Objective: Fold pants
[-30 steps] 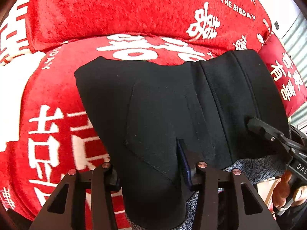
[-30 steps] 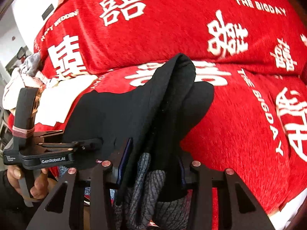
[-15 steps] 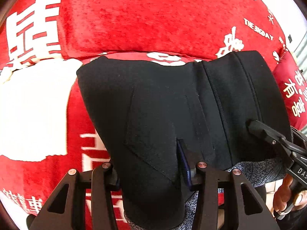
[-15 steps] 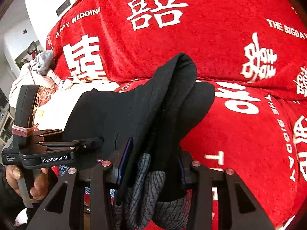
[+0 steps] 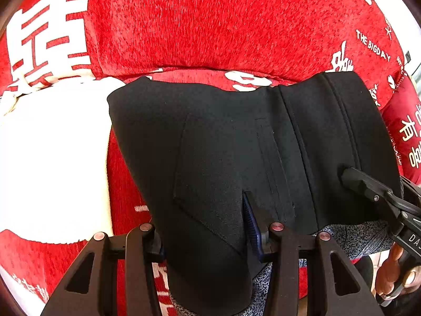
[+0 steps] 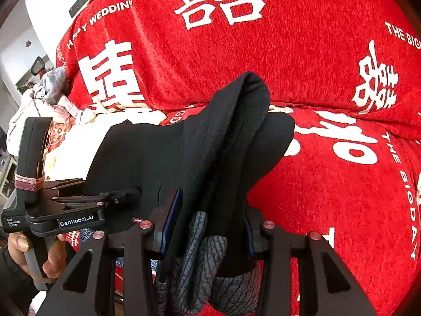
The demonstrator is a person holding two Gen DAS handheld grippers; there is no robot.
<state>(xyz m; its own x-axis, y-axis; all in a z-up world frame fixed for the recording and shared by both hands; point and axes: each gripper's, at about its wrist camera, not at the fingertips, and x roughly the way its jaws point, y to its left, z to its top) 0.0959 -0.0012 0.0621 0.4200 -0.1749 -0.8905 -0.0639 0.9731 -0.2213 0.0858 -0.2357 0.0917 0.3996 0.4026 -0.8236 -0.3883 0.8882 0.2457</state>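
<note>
Red plush sofa cover (image 5: 210,26) printed with white wedding characters fills the background, and a white cloth (image 5: 52,158) lies on the seat to my left. I hold the black pants (image 5: 236,144) off the seat, stretched between my two claws. My left gripper (image 5: 208,226) pinches one end of the bundle, with black fabric packed between its blue pads and grey knit lining spilling out below. My right gripper (image 6: 208,221) is clamped on the other end, where several layers bunch up into a thick ridge; its tip also shows at the right edge of the left view (image 5: 357,181). A pile of other laundry (image 6: 39,100) sits at the far left of the sofa.

I judge the pants soft, fairly thick and lined, so they will sag and drape rather than hold a crease, and the doubled layers look bulky but not heavy. The plush surface should grip them and keep them from sliding. Holding at the two outer ends, near the seams, seems best, since a mid-panel pinch would likely let the layers slip apart.
</note>
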